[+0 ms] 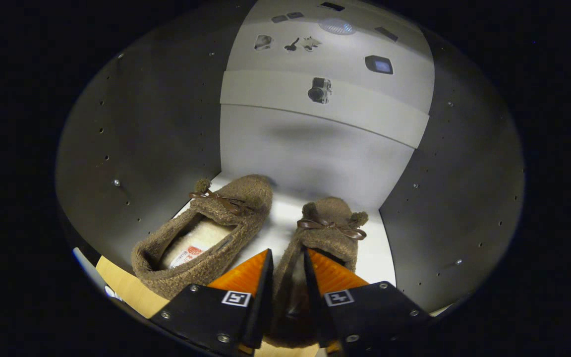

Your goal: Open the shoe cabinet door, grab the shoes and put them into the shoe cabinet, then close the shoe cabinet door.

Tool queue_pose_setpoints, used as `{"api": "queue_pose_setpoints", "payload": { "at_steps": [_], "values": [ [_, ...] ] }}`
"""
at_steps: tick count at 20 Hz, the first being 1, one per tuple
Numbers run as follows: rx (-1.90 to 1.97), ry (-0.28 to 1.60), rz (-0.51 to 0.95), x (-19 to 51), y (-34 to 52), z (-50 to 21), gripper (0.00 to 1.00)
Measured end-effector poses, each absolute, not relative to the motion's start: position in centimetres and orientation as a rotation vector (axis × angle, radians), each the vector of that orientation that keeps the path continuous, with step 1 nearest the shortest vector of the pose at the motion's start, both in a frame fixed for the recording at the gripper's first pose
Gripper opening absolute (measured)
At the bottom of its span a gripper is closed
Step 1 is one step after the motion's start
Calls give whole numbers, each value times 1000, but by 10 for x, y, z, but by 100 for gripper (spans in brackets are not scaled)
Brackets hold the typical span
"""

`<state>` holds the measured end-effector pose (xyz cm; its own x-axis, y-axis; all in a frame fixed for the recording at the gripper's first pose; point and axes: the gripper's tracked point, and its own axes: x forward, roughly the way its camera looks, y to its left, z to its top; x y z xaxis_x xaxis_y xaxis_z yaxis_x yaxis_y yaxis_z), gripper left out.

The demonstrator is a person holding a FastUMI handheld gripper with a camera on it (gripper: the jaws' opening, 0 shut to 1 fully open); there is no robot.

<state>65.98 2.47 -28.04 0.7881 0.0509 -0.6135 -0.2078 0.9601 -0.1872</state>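
Two brown fuzzy slippers with small brown bows lie side by side on the white floor of the shoe cabinet (379,248), toes toward the back panel. The left slipper (206,233) rests free, its pale lining showing. My gripper (288,260) is shut on the right slipper (332,225), both fingers pressing the left side wall of its heel opening. That slipper's heel is hidden between and under the fingers.
Dark cabinet side walls (151,129) with rows of small holes close in on both sides. A pale back panel (310,158) stands just beyond the toes. A light wooden edge (122,287) shows at the front left, below the left slipper.
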Motion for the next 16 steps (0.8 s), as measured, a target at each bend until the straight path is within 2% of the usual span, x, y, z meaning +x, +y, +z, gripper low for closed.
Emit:
{"api": "queue_pose_setpoints", "payload": {
  "at_steps": [2,3,4,6,10,16],
  "values": [
    [-258,642,133,651,25,-273,58],
    [-254,632,129,646,26,-268,63],
    [-249,615,119,641,27,-261,75],
    [-244,593,101,625,28,-250,86],
    [-238,552,68,581,33,-224,94],
    [-234,471,5,495,43,-191,96]
  ]
}}
